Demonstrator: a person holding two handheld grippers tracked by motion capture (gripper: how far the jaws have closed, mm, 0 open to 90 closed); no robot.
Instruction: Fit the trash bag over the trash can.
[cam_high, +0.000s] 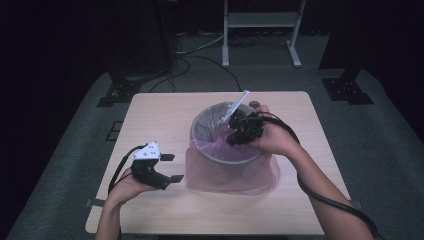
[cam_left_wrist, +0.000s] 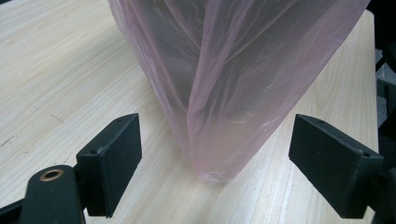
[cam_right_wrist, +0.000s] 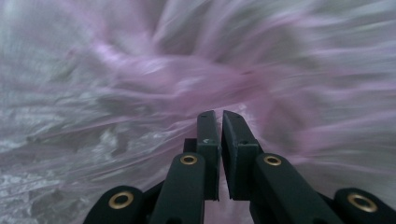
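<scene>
No writing was legible. The left gripper (cam_high: 169, 167) stood wide open beside the pink bag (cam_high: 232, 172); the right gripper (cam_right_wrist: 220, 122) was nearly shut inside the bin (cam_high: 200, 125), gripping nothing visible.

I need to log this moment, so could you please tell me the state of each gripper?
Left gripper: open, holding nothing; the pink bag stands between its jaws, untouched.
Right gripper: shut inside the bag; any grip cannot be told.

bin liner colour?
Translucent pink. The bin liner shows best in the left gripper view, draped down the outside of the bin onto the table.
</scene>
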